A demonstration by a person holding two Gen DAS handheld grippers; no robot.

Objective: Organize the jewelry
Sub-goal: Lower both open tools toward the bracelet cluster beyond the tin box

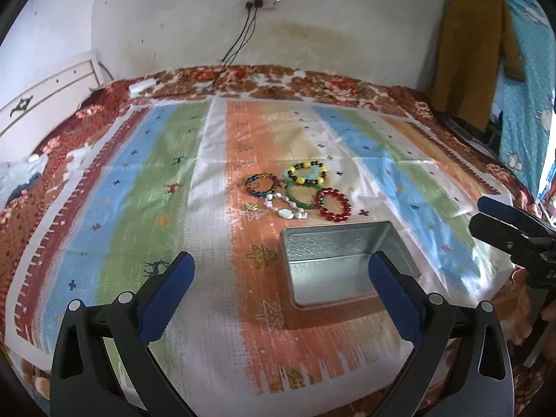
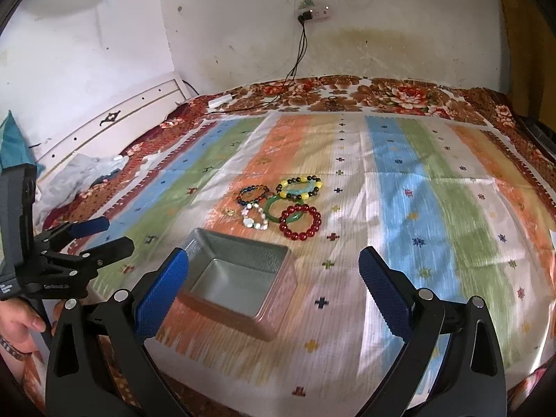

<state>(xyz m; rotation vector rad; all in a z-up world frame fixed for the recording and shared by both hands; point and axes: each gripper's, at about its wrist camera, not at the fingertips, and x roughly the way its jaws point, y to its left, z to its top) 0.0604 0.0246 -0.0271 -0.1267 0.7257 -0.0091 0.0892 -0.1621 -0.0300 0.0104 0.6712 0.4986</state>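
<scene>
Several bracelets lie bunched on the striped cloth [image 1: 215,208]: a red bead one [image 1: 333,219] [image 2: 299,237], a green bangle [image 1: 300,205] [image 2: 268,212], a yellow-and-black one [image 1: 307,164] [image 2: 283,184], a dark multicolour one [image 1: 260,176] [image 2: 243,195] and a white shell one [image 1: 286,213] [image 2: 248,222]. An empty silver tin [image 1: 340,243] [image 2: 243,246] sits just in front of them. My left gripper [image 1: 281,260] [image 2: 111,234] is open, hovering near the tin's left side. My right gripper [image 2: 274,256] [image 1: 484,213] is open too, over the tin's right side. Neither holds anything.
The striped cloth covers a bed with a floral blanket [image 2: 399,93]. A wall socket with cables [image 2: 305,17] is behind, a white headboard [image 2: 114,128] at left, and hanging clothes [image 1: 469,52] at right. A hand [image 2: 17,323] holds the left gripper's handle.
</scene>
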